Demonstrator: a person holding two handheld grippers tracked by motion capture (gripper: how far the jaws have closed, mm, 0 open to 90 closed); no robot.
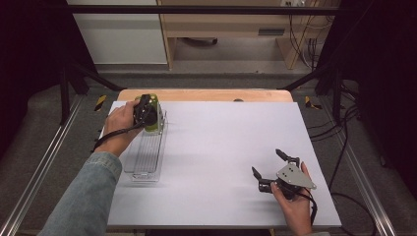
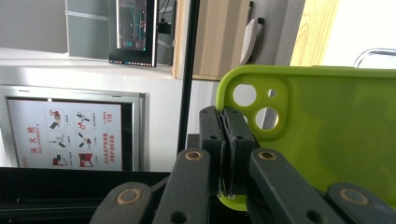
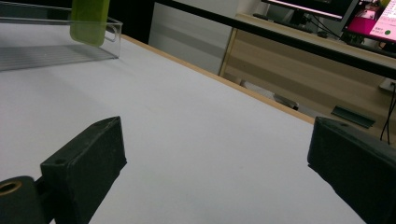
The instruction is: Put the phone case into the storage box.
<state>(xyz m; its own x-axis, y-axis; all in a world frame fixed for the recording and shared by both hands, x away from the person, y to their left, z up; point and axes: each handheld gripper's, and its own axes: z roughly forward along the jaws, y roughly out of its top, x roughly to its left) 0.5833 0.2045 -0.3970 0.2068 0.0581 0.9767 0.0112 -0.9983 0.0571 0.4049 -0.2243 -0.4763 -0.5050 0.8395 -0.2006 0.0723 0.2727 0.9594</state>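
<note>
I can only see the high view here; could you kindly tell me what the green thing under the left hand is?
Observer: It is a green phone case; the left gripper view shows its camera cut-outs.
Operator: Thank you. Does the left gripper really have hold of it?
Observer: Yes, the left gripper is shut on the case's edge, its pads pressed together over it.
Operator: And is the case down in the clear tray?
Observer: In the right gripper view its lower end hangs above the tray floor, near the far wall.
Operator: How wide is the right gripper?
Observer: The right gripper is wide open over bare table, nothing between its jaws.
</note>
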